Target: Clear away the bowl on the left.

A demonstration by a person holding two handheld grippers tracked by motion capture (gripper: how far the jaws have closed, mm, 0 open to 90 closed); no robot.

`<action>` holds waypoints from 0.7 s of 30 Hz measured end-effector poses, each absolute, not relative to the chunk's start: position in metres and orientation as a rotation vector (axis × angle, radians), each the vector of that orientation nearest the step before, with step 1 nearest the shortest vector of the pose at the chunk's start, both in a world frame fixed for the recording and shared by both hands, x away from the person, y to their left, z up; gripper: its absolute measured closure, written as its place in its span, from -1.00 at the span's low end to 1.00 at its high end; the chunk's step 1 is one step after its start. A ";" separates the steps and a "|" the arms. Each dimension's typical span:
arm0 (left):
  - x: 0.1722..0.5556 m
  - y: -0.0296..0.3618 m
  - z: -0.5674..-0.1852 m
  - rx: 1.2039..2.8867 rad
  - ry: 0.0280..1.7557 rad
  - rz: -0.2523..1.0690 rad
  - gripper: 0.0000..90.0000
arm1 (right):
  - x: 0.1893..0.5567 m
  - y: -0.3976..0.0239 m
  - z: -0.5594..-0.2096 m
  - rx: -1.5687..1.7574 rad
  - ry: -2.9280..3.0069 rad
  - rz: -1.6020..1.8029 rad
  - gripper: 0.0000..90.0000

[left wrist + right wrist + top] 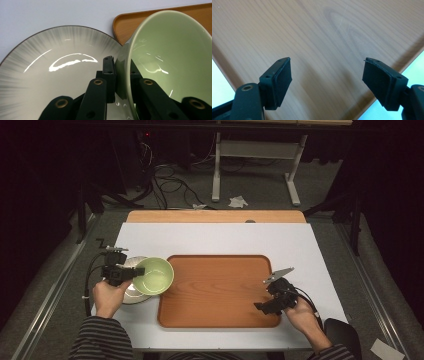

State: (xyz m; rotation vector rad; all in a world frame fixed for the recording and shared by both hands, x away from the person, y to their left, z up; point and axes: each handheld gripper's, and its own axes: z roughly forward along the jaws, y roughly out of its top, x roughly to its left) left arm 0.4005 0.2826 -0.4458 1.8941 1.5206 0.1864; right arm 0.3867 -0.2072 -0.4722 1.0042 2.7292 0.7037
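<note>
A pale green bowl hangs tilted over a grey-streaked white plate, at the left edge of a wooden tray. My left gripper is shut on the bowl's near rim. In the left gripper view the jaws pinch the bowl wall, one pad outside and one inside, with the plate below and the tray corner behind. My right gripper hovers over the tray's near right corner. In the right gripper view it stands open above the bare tray, with nothing between its pads.
The tray lies on a white table cover with a strip of wooden tabletop at the far edge. Beyond the table are floor cables and a white desk frame. A dark rounded object sits off the table's near right corner.
</note>
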 end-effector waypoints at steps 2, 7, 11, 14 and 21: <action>0.401 0.280 -0.446 1.897 1.509 0.172 0.85 | 0.387 -0.207 -0.472 1.008 2.731 0.699 -0.44; 0.401 0.272 -0.445 1.924 1.487 0.167 0.85 | 0.387 -0.207 -0.472 1.007 2.728 0.699 -0.43; 0.401 0.267 -0.443 1.932 1.468 0.156 0.85 | 0.386 -0.207 -0.472 1.002 2.728 0.704 -0.43; 0.402 0.261 -0.443 1.952 1.451 0.150 0.85 | 0.387 -0.207 -0.472 1.003 2.731 0.696 -0.42; 0.402 0.252 -0.442 1.974 1.421 0.141 0.85 | 0.386 -0.207 -0.472 1.012 2.724 0.709 -0.40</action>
